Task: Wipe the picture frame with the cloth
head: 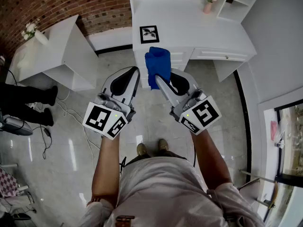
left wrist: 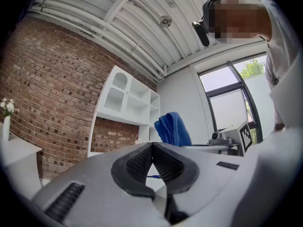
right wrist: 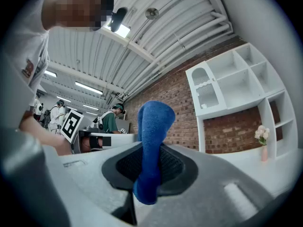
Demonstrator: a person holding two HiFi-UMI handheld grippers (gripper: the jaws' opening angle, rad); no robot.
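The cloth, a thick blue folded piece, is gripped by the right gripper. Its jaws are closed on the cloth's lower part, so most of the fabric stands up above the pads and a short end hangs below them. The left gripper is seen with its jaws fully together and nothing between them. Both grippers are held side by side over the floor, on the near side of the white desk. The picture frame, small, square and black-edged with a leaf print, is seen on the desk's left part, close to its near edge and well apart from both grippers. The cloth is judged to be soft, light and limp, so a bunched grip near one end should leave a loose pad for wiping. The frame is judged to be light, stiff and probably glazed, so it may slide or tip on the smooth desk top. It would best be steadied at an outer edge or corner by the free left gripper, away from the face. Whether the frame lies flat or leans on a stand cannot be told from above. It appears in neither gripper view, and part of the desk front is covered by the cloth.
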